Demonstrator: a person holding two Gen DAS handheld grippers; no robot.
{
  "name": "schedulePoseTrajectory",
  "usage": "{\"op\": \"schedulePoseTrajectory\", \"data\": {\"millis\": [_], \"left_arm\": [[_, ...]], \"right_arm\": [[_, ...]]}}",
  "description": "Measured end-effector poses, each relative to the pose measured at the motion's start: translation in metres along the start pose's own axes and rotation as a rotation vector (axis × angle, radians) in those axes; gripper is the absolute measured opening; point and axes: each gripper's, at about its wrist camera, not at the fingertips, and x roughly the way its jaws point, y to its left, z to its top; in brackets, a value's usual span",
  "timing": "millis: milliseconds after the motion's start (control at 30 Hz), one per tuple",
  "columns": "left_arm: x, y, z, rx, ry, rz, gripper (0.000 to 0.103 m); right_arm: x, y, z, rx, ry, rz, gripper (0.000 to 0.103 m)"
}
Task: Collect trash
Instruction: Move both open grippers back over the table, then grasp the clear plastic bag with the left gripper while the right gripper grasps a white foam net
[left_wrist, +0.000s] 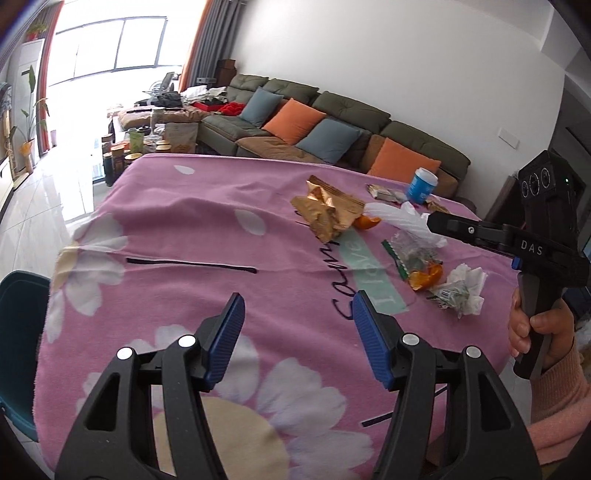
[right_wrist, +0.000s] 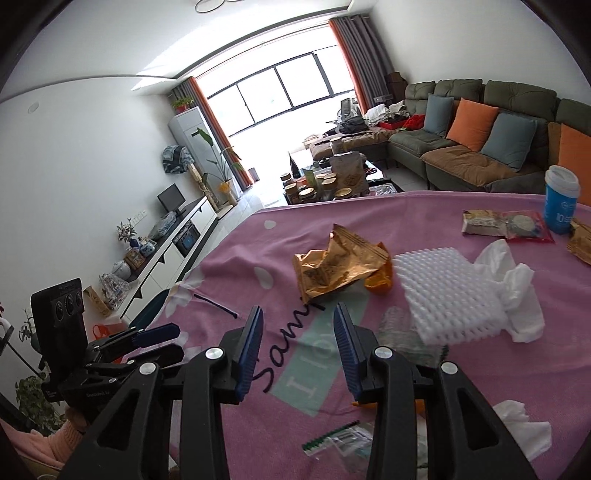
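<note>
Trash lies on a table under a pink flowered cloth (left_wrist: 192, 229). A crumpled gold wrapper (left_wrist: 327, 210) (right_wrist: 336, 267) lies mid-table with orange peel (left_wrist: 367, 222) (right_wrist: 380, 280) beside it. White foam netting (right_wrist: 448, 295) and white tissue (right_wrist: 517, 291) lie to its right. A clear plastic wrapper (left_wrist: 413, 254), more peel (left_wrist: 426, 277) and crumpled tissue (left_wrist: 465, 291) lie nearer the right edge. My left gripper (left_wrist: 297, 314) is open and empty above the cloth. My right gripper (right_wrist: 297, 330) is open and empty, short of the gold wrapper; it also shows in the left wrist view (left_wrist: 480, 232).
A blue and white cup (right_wrist: 561, 199) and flat snack packets (right_wrist: 506, 223) sit at the far right of the table. A teal chair (left_wrist: 18, 332) stands at the table's left. A sofa (left_wrist: 332, 122) with cushions and a cluttered coffee table (right_wrist: 332, 181) lie beyond.
</note>
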Motion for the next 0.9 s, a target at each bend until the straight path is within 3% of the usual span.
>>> {"op": "schedulePoseTrajectory", "data": {"millis": [367,633,900], "left_arm": [[0.045,-0.09,-0.002,0.139,0.089,-0.198,0.064],[0.07,-0.119,-0.004,0.162,0.15,-0.247,0.065],[0.093,-0.122,-0.002,0.122,0.206,-0.261,0.065]], "right_arm": [[-0.041,-0.064,-0.011,0.102,-0.087,-0.12,0.039],[-0.062,-0.093,-0.023,0.144,-0.109,-0.144,0.04],[-0.068,-0.108,-0.034,0.178,-0.106,-0.15,0.044]]}}
